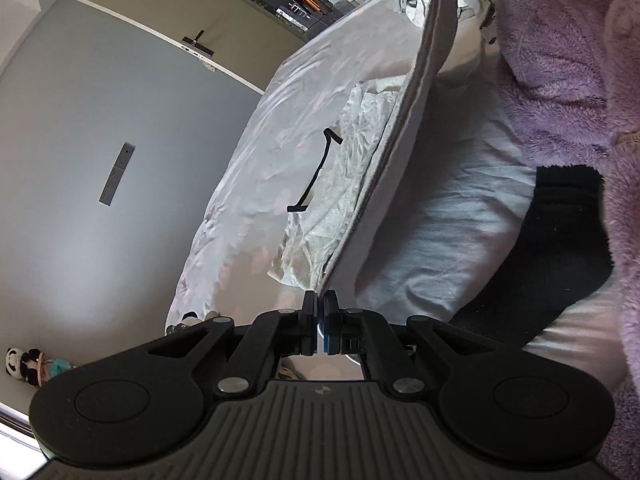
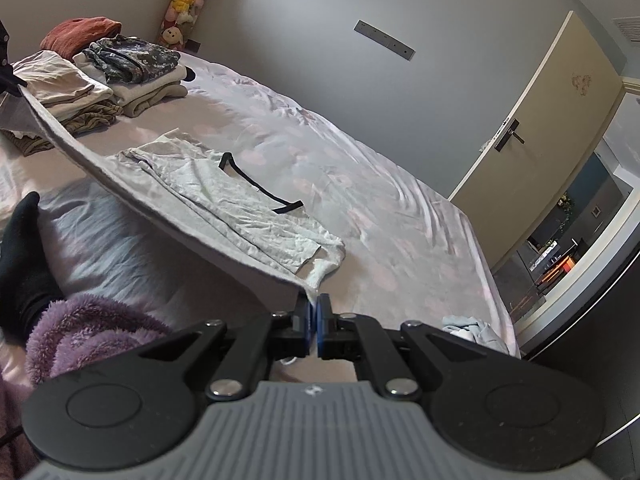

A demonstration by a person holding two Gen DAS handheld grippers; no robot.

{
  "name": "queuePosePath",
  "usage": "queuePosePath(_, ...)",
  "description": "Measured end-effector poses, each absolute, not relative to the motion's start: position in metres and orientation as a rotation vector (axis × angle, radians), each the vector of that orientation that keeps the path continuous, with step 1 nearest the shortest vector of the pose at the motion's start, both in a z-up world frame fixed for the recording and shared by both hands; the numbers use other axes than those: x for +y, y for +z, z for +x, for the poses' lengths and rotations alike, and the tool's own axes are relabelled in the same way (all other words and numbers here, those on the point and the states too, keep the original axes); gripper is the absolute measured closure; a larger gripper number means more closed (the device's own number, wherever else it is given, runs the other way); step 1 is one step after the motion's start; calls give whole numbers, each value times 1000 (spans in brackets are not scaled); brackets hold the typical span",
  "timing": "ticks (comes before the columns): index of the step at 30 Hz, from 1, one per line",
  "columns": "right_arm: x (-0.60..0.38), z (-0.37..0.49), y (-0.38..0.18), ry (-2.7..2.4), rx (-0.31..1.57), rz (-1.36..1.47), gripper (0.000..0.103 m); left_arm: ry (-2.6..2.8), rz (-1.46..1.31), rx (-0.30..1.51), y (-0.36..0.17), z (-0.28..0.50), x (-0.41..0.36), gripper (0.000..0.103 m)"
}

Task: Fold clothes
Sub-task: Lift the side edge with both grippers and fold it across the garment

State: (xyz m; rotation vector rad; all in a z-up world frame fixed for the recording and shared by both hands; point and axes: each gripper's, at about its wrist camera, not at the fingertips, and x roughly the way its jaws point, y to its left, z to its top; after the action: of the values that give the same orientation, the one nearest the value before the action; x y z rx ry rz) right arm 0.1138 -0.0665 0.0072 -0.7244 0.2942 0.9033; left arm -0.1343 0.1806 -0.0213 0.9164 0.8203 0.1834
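Two claws stretch grey garment hem taut.

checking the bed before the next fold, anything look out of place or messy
One oddity: a small crumpled pale blue cloth lies alone at the bed corner, far from the folded stack. The grey garment stretched between both shut grippers looks fine.

- Soft, even indoor light; a pale sheen lies on the grey wall above the bed.
- Strong fisheye bending, dark corners.
- Cloth nearest each lens blurred; doorway beyond the bed dimmer, with an orange glow.
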Motion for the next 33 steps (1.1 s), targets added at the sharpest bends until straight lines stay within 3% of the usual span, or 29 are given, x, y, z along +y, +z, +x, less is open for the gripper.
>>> queuePosePath(17,53,247,6,910,322,-763,100,161,977,901,-28,20,281,102)
queuePosePath(33,171,386,-72,928,491,-787,99,105,827,1028,-90,167,391,102)
